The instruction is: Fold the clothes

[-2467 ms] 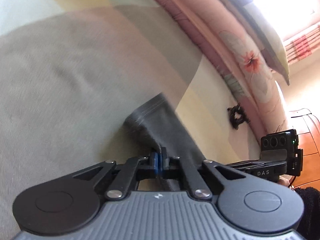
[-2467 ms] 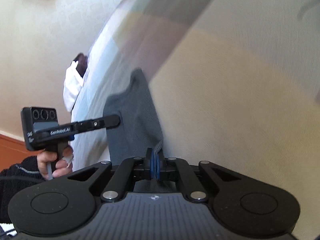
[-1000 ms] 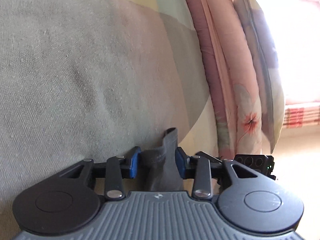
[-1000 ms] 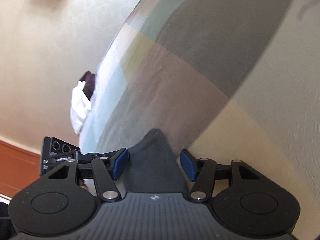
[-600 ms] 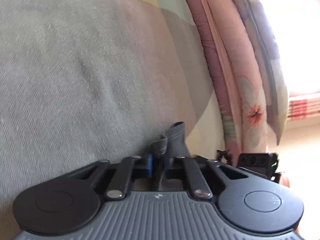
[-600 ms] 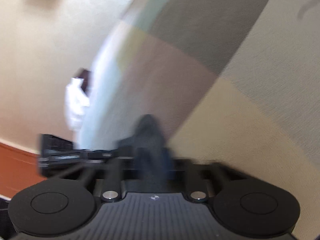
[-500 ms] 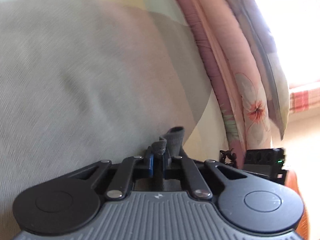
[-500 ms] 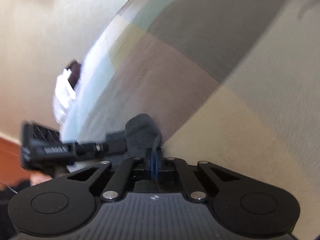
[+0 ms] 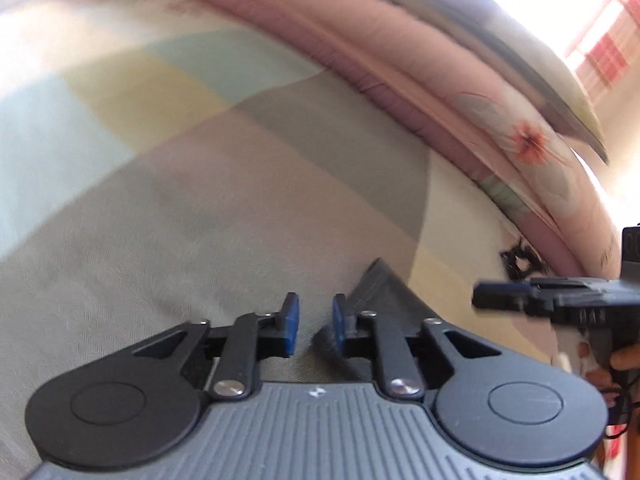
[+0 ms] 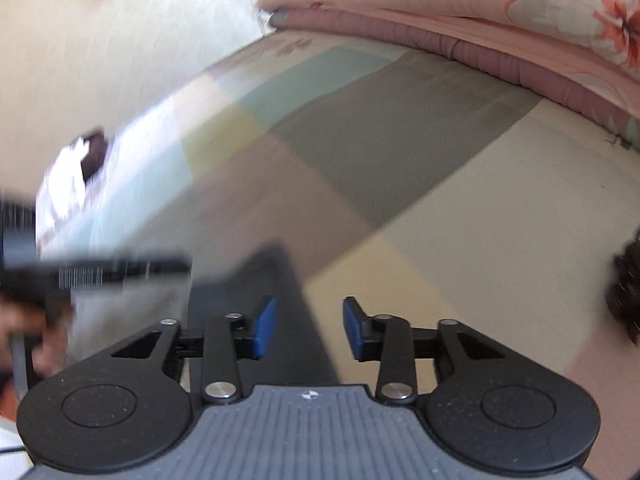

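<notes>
Jaws apart over checked bedsheet, pink quilt behind.

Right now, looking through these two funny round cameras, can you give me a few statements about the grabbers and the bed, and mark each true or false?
1. The left gripper is open. True.
2. The right gripper is clamped on the dark grey garment. False: its jaws stand apart, with nothing pinched.
3. The garment lies on a checked bedsheet. True.
4. A pink floral quilt lies folded at the sheet's far edge. True.
5. The sheet is plain white. False: it has grey, yellow and pale blue blocks.
</notes>
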Tool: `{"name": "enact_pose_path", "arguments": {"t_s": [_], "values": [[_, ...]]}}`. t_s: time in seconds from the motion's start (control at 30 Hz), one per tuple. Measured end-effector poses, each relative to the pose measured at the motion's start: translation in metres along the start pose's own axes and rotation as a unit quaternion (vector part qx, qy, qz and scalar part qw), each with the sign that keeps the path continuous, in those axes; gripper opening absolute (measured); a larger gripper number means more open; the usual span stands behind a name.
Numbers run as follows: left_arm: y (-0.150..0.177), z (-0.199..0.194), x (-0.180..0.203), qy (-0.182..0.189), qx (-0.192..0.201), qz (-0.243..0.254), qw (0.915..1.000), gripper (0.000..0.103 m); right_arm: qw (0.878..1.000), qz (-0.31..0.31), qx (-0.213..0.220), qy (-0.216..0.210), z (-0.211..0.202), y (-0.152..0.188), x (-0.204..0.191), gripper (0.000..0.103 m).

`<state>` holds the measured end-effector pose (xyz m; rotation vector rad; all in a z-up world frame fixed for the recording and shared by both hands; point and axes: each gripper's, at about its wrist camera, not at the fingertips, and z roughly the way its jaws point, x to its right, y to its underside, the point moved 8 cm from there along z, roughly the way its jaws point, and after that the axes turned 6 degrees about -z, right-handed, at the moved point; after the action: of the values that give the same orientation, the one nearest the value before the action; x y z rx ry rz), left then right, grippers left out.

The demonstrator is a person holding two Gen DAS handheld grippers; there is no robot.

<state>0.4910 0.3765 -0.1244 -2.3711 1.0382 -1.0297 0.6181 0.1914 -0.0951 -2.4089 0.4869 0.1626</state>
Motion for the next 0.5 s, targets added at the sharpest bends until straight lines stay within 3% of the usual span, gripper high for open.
{"name": "enact_pose_path", "arguments": {"t_s": [0.13, 0.23, 0.3, 0.43, 0.5], "values": [[0.012, 0.007, 0.035, 0.034, -0.021, 0.099, 0.9943, 0.022, 0.998, -0.032, -0.043, 0.041, -0.008, 0.045, -0.023, 0.055], [0.031, 0.018, 0.05, 0.028, -0.037, 0.183, 0.9821, 0.025, 0.995, -0.047, -0.06, 0.07, -0.003, 0.072, -0.033, 0.058], [0.04, 0.024, 0.053, 0.008, -0.046, 0.219, 0.9746, 0.026, 0.993, -0.055, -0.061, 0.087, 0.002, 0.084, -0.038, 0.065], [0.04, 0.023, 0.051, -0.009, -0.044, 0.236, 0.9706, 0.029, 0.992, -0.045, -0.04, 0.109, 0.021, 0.073, -0.045, 0.098], [0.04, 0.021, 0.049, -0.02, -0.048, 0.239, 0.9696, 0.029, 0.99, -0.046, -0.038, 0.125, 0.029, 0.069, -0.047, 0.103]]}}
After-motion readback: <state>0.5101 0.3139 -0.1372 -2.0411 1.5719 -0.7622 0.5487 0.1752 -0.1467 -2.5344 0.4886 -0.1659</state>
